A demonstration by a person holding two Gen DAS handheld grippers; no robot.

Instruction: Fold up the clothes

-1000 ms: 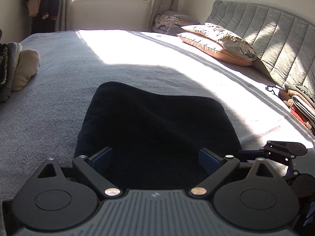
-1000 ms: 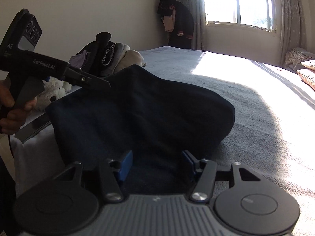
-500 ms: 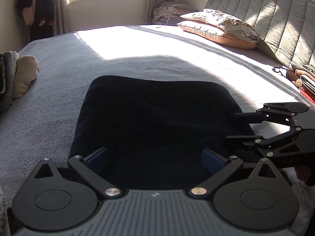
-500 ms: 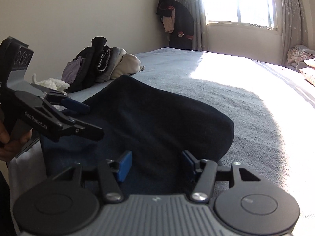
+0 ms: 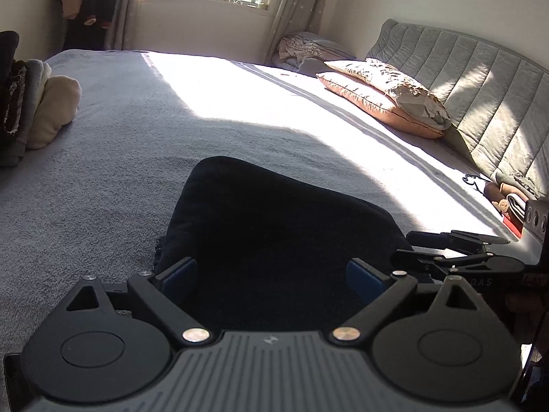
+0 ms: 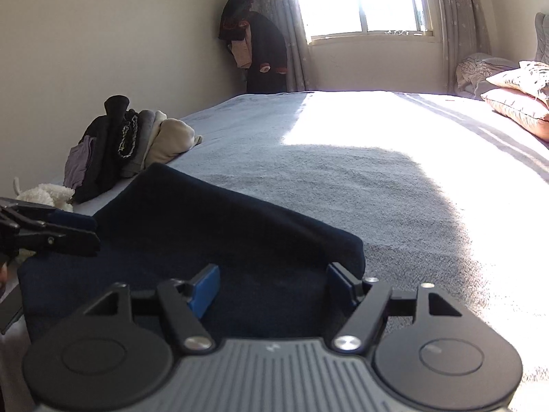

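A: While both tongs hang over it, where's the garment?
B: One dark navy folded garment (image 5: 274, 240), plush fleece-like nap, rounded far edge, lying flat on the bed (image 5: 120, 171) in the lower centre of both views. Bed cover is grey, short looped pile.

A: Left tongs?
B: Left tongs (image 5: 272, 276) spread wide, blue pads apart over the near edge of the cloth, nothing pinched. Also visible at the left edge of the right wrist view (image 6: 79, 237).

A: Right tongs?
B: Right tongs (image 6: 274, 290) just been opening, now spread. Cloth lies between the blue pads; whether the pads touch it I cannot tell. No pinch seen.

A: Other stuff, counts?
B: One pile of folded clothes (image 6: 130, 147), several soft pieces in black, grey, cream and purple, left middle of the right view. One white fluffy item (image 6: 44, 194) beside it. Two stacked pillows (image 5: 387, 98), satin-looking, upper right. One quilted grey headboard (image 5: 480, 89) with vertical channels. One window (image 6: 363, 0), curtains either side.
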